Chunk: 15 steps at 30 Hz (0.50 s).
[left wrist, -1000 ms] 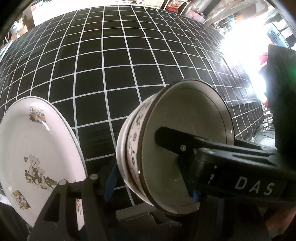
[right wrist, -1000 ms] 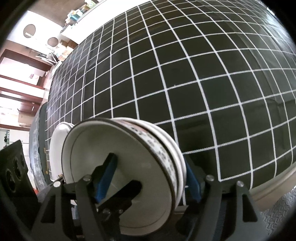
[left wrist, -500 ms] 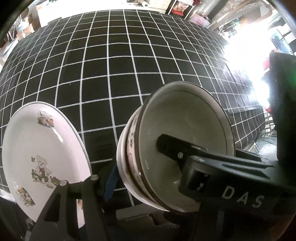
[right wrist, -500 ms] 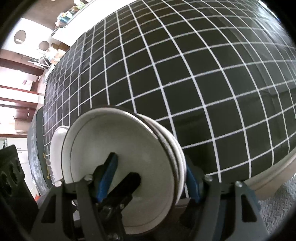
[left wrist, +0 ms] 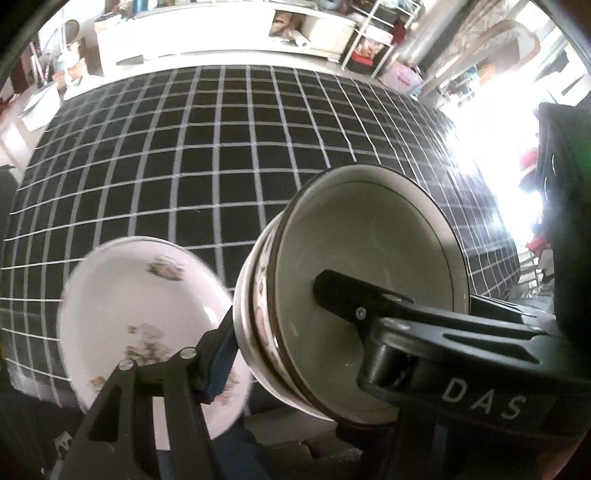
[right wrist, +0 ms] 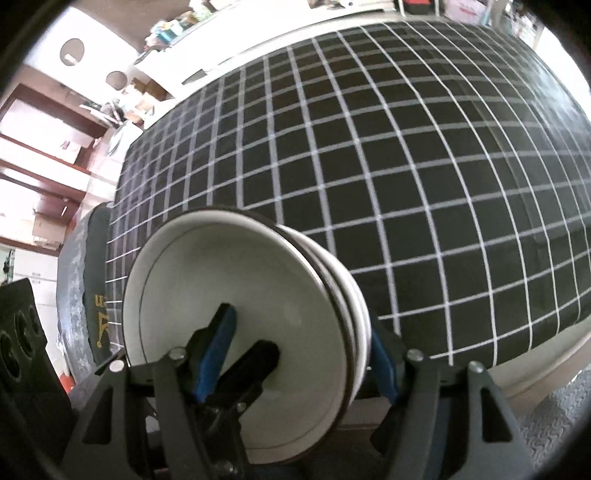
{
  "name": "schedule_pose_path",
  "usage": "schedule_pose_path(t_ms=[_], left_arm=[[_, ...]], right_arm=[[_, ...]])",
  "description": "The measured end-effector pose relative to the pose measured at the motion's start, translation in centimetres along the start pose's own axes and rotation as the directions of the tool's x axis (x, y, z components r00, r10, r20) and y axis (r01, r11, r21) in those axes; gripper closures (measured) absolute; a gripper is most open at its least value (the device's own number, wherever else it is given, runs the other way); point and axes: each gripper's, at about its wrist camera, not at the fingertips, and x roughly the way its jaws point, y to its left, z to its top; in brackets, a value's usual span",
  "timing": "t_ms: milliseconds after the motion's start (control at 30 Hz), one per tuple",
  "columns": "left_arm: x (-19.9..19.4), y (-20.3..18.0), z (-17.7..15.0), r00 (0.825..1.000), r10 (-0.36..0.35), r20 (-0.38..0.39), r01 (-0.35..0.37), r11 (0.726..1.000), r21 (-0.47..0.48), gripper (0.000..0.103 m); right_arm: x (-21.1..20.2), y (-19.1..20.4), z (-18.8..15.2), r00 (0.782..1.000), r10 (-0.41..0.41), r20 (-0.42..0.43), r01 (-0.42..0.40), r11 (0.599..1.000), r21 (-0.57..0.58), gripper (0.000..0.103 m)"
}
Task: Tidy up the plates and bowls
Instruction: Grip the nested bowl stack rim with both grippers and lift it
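Note:
A stack of white bowls with brown rims [left wrist: 369,266] [right wrist: 236,302] hangs above the near edge of the black grid tablecloth [left wrist: 221,166]. Both grippers hold it by opposite walls. My left gripper [left wrist: 273,325] has its blue-padded left finger on the outer wall, and a black finger marked DAS reaches into the top bowl. My right gripper [right wrist: 299,347] has one blue pad inside the top bowl and the other on the outer wall. A white plate with a bear print [left wrist: 147,317], blurred, lies lower and to the left of the stack.
The checked cloth [right wrist: 369,166] stretches far ahead. White shelves and clutter [left wrist: 295,33] stand beyond the far edge. A dark rounded object with gold lettering [right wrist: 92,295] sits at the table's left end. A grey textured floor mat [right wrist: 554,424] lies below the near edge.
Both grippers have risen with the bowl stack still clamped, and the table looks farther off. The bear plate has shrunk and slid toward the middle of the left view. Its rim has left the right view.

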Motion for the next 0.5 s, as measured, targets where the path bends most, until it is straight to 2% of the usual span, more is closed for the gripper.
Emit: schedule_pose_path(t_ms=[233,500], left_arm=[[-2.5,5.2,-0.2,0.999,0.047,0.026,-0.046,0.997,-0.061,0.042],[-2.3,10.7,-1.0,0.997,0.076,0.008,-0.074,0.987,-0.144,0.042]], right_arm=[[1.6,5.0,0.3,0.999,0.027,-0.019,-0.028,0.997,-0.072,0.032],[6.2,9.8,0.2,0.996,0.025,-0.081,-0.036,0.990,-0.134,0.032]])
